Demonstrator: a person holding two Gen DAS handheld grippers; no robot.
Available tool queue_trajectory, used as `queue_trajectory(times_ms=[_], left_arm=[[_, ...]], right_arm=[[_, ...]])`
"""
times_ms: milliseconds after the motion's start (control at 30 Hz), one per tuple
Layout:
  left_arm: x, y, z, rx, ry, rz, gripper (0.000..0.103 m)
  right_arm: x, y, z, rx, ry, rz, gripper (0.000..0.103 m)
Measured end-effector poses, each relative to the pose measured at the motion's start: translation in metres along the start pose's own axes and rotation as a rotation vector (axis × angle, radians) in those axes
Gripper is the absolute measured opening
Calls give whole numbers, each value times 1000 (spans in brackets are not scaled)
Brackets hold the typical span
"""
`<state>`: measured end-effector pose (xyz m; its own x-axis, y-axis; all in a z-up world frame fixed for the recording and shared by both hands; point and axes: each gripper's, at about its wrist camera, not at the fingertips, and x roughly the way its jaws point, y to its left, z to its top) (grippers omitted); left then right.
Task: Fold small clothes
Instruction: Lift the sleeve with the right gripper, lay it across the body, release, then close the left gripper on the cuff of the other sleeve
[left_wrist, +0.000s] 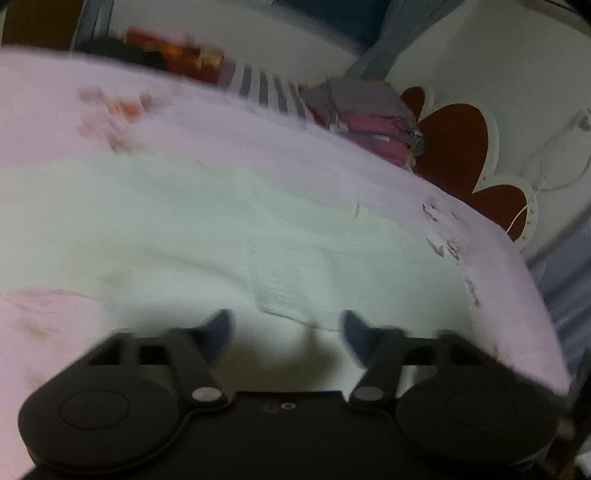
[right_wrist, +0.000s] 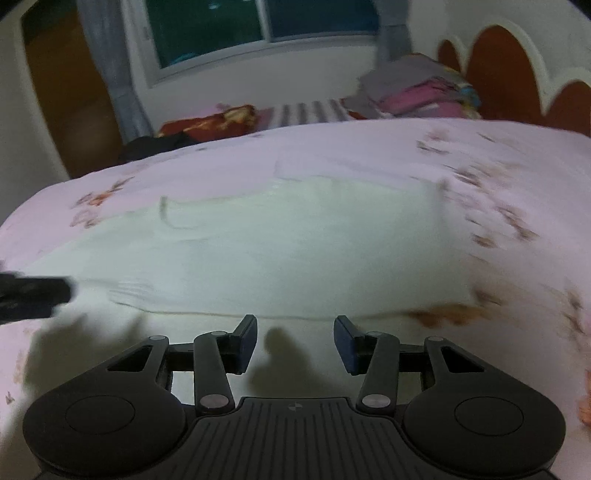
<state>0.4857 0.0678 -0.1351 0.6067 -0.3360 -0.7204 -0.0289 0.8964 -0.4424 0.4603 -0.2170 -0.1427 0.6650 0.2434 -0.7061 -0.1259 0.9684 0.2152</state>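
A pale white-green garment (right_wrist: 288, 243) lies spread flat on the pink floral bedsheet (right_wrist: 517, 177). It also shows in the left wrist view (left_wrist: 221, 229), blurred. My right gripper (right_wrist: 295, 339) is open and empty, just above the garment's near hem. My left gripper (left_wrist: 286, 332) is open and empty, low over the garment's near edge. Its dark body also shows at the left edge of the right wrist view (right_wrist: 33, 295), beside the garment's left corner.
A stack of folded clothes (right_wrist: 417, 92) sits at the bed's far right by the red scalloped headboard (right_wrist: 506, 66). A red-orange cloth (right_wrist: 210, 122), a dark item (right_wrist: 155, 146) and a striped cloth (right_wrist: 310, 110) lie along the far edge. A window (right_wrist: 258, 22) is behind.
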Motion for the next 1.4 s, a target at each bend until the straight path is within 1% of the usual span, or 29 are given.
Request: queue_trajectory(times_ms=[33,67,100,167,233,267,300,333,367,400,467,500,600,767,900,1167,1333,1367,1400], left_arm=[[11,-1,1,-38,15,-4,57],[20,-3,1,-68,22,3,60],[26,-4,0,-82,22,14,60],[36,-10,1,-78,16,23,60],[45,-12,2,-89,11,15,58],[48,-15,3,-97,6,3,50],[54,-14,5,-101,4,-3,36],[57,-14,6,-102,7,-5,27],[60,-15,8,-101,11,-10,8],[62,-15,9,-99,11,-17,3],[55,-15,12,-82,-24,-28,3],[49,-15,13,-69,-41,-25,3],[30,-7,18,-48,-92,-1,3],[13,18,24,-42,-123,45,3],[1,29,26,-52,-147,70,3],[-7,41,16,-67,-159,87,3],[3,50,10,-81,-129,96,3],[6,52,10,-85,-110,94,3],[8,54,10,-90,-73,88,6]], right_arm=[[-4,-8,0,9,1,-8,47],[-7,-16,0,18,2,-12,47],[-10,-24,0,28,0,-12,47],[-16,-38,0,39,-1,-11,47],[-16,-48,1,46,2,-15,47],[-15,-52,0,53,8,-17,47],[-14,-55,0,61,13,-19,47],[-13,-61,0,71,18,-20,47],[-12,-64,0,81,22,-15,47],[-10,-68,0,91,25,-8,47],[-8,-71,-2,102,34,-6,44],[-7,-71,-1,102,37,-7,41],[-3,-72,1,108,40,-9,40],[2,-69,6,98,47,-24,40],[6,-68,8,91,54,-38,40],[9,-64,9,80,61,-58,40],[9,-63,10,72,66,-66,40],[7,-63,11,73,63,-68,39],[3,-62,12,78,44,-73,15]])
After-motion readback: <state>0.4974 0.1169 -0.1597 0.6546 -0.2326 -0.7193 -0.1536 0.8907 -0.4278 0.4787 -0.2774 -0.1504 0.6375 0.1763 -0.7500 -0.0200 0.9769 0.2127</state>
